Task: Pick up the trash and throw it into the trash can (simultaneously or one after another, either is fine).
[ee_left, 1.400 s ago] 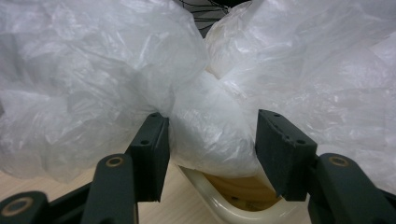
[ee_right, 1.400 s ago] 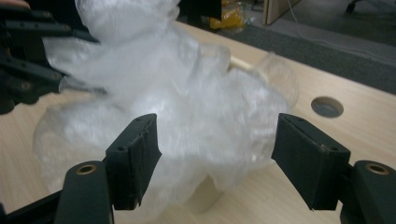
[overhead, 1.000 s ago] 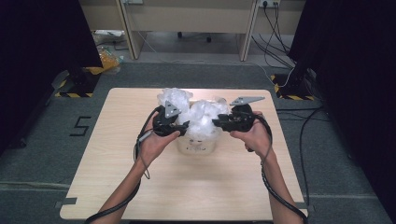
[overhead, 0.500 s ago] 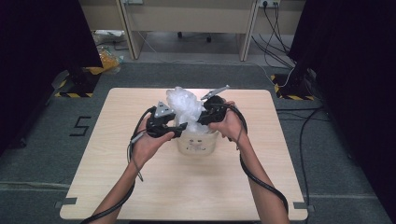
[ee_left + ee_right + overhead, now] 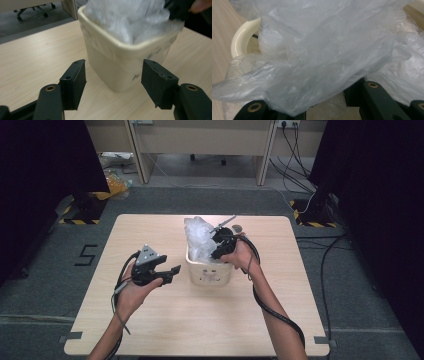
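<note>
Plastic bag [image 5: 200, 239], bunched over the cream bin [image 5: 209, 272], lies draped across the right gripper [image 5: 218, 246] jaws, grip indeterminate, while the left gripper [image 5: 167, 271] jaws, just opened and empty, offer no restraint; a tug could tip the bin.

Wooden table [image 5: 150, 320], black cables [image 5: 330, 255] beyond

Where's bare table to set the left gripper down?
Free: the near strip between the bin and the table front edge, and the left side beyond the left gripper. Crowded: the bin top, where the right gripper meets the bag.
</note>
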`<state>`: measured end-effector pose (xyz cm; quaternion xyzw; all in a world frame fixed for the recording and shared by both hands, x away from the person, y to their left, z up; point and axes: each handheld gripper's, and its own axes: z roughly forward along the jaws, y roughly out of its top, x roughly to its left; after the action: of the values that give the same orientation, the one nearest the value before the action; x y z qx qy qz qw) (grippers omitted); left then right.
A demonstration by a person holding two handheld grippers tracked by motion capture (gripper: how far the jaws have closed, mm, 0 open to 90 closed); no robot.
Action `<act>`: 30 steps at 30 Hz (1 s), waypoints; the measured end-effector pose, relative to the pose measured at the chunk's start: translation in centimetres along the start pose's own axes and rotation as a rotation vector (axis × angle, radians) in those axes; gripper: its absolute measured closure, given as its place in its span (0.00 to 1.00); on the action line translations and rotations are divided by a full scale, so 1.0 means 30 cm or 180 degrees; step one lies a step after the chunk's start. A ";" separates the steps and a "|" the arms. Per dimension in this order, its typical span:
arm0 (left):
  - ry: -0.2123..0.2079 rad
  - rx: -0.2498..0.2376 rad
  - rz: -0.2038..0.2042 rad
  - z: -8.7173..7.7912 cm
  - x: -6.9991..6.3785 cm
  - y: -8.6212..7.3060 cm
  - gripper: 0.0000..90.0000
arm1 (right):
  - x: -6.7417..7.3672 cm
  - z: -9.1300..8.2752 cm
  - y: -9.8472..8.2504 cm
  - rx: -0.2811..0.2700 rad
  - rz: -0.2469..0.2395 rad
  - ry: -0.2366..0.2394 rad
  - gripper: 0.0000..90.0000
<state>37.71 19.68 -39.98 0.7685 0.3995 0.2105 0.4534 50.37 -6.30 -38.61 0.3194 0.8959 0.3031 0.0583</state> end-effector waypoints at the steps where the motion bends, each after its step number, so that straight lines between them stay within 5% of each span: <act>1: 0.0011 0.0024 0.0003 0.000 0.001 -0.017 0.40 | 0.000 -0.001 0.000 -0.0007 0.0011 0.0004 0.72; 7: 0.0022 0.0185 -0.0123 0.018 0.015 -0.155 0.39 | -0.006 -0.083 -0.013 -0.0368 0.0150 0.0048 0.53; 17: 0.0090 0.0370 -0.0232 0.027 0.018 -0.313 0.33 | -0.023 -0.315 -0.089 -0.0886 0.0186 -0.0087 0.47; 30: 0.0309 0.0481 -0.0302 -0.007 0.056 -0.415 0.23 | -0.093 -0.356 -0.332 -0.1174 0.0483 -0.0282 0.39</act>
<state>33.30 24.49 -50.71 0.7696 0.4717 0.1950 0.3837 44.05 -19.49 -35.99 0.3829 0.7952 0.4513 0.1322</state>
